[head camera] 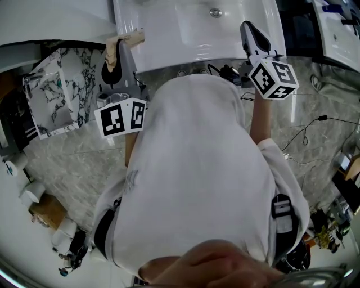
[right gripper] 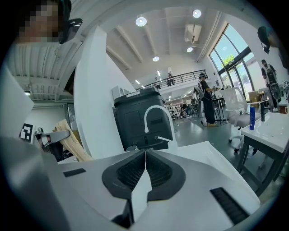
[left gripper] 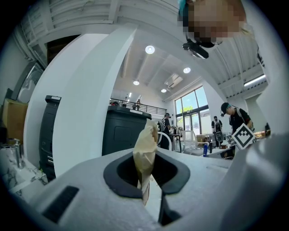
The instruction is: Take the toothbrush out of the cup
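My left gripper (head camera: 116,55) is shut on a long tan paper-wrapped packet (head camera: 119,44) at the left end of the white basin counter (head camera: 163,39). In the left gripper view the packet (left gripper: 146,146) stands upright between the pads, with the left gripper (left gripper: 147,180) closed round its lower part. What is inside the wrapper is hidden. My right gripper (head camera: 248,29) hovers at the counter's right front edge. In its own view the right gripper (right gripper: 144,168) is shut with nothing between the pads. Beyond it stand a white faucet (right gripper: 156,115) and a small round cup rim (right gripper: 132,148).
The basin's drain (head camera: 215,12) lies at the back. A marble-patterned panel (head camera: 59,90) leans at the left. Cables (head camera: 312,126) trail over the floor at the right, and paper rolls (head camera: 32,191) lie at the lower left. Several people stand far off by desks (right gripper: 205,101).
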Tool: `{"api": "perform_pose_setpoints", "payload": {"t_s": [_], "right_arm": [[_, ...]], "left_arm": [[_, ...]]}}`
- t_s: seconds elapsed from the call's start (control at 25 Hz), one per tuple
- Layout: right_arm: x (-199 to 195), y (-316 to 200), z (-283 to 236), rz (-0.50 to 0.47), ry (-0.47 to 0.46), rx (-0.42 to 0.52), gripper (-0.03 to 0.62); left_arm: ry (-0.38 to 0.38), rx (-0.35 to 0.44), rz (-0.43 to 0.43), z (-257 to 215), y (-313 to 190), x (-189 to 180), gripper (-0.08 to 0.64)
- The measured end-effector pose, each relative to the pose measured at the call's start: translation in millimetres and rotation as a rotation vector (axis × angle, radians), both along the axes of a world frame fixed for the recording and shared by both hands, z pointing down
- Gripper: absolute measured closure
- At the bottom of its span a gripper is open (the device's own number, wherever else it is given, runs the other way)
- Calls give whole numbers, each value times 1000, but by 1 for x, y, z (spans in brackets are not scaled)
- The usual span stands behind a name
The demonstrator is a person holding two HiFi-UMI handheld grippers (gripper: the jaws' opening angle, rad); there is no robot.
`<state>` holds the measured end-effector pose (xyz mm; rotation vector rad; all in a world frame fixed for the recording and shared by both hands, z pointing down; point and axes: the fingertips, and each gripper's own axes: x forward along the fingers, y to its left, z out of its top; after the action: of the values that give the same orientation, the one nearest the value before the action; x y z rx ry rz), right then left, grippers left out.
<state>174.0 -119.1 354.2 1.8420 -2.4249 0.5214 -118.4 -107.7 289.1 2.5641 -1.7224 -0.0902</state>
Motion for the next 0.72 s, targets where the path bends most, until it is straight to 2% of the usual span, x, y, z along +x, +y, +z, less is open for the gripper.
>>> {"api": "perform_pose_setpoints", "payload": {"t_s": [0.72], "right_arm": [[-3, -2, 0, -2, 28, -4, 577]], "left_arm": [[12, 2, 4, 0, -7, -2, 518]]}}
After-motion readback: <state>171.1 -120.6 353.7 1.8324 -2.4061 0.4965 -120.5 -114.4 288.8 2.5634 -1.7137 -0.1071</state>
